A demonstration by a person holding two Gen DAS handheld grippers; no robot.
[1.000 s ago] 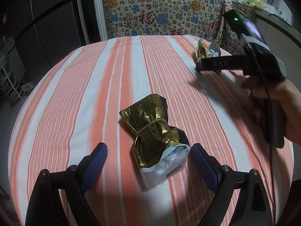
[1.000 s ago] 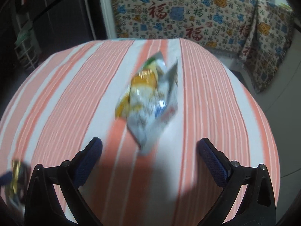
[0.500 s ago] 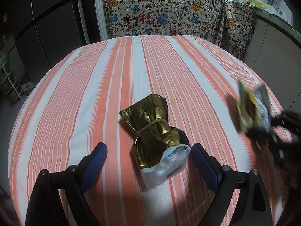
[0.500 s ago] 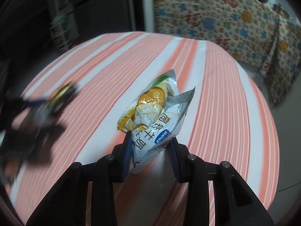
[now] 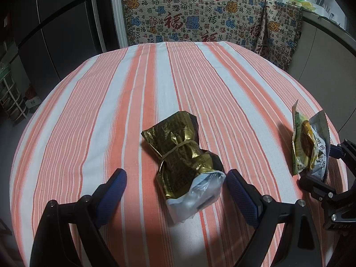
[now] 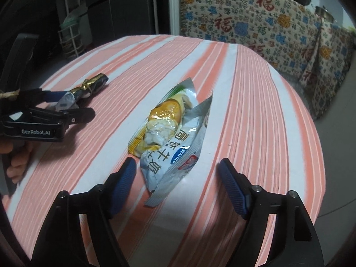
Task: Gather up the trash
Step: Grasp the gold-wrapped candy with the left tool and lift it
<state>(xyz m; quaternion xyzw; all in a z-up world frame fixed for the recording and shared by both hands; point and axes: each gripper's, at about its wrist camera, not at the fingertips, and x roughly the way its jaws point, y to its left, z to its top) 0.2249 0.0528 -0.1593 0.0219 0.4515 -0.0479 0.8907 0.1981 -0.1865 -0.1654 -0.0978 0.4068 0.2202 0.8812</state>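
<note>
A crumpled gold foil wrapper [image 5: 182,153] tied with a rubber band lies on the striped tablecloth between the open fingers of my left gripper [image 5: 175,191]. It also shows in the right wrist view [image 6: 89,86]. A silver and yellow snack bag [image 6: 169,131] lies on the cloth between the open fingers of my right gripper [image 6: 178,184]. In the left wrist view the snack bag [image 5: 307,146] sits at the far right, in front of the right gripper [image 5: 322,169].
The round table [image 5: 111,93] has an orange and white striped cloth. A patterned fabric-covered chair or sofa [image 5: 200,17] stands behind it. A dark fridge [image 5: 55,22] and a wire rack [image 6: 71,37] stand at the left. The table edge is close on the right.
My right gripper carried the snack bag toward the near right side of the table, then opened and let it go. The left gripper and gold wrapper have not moved.
</note>
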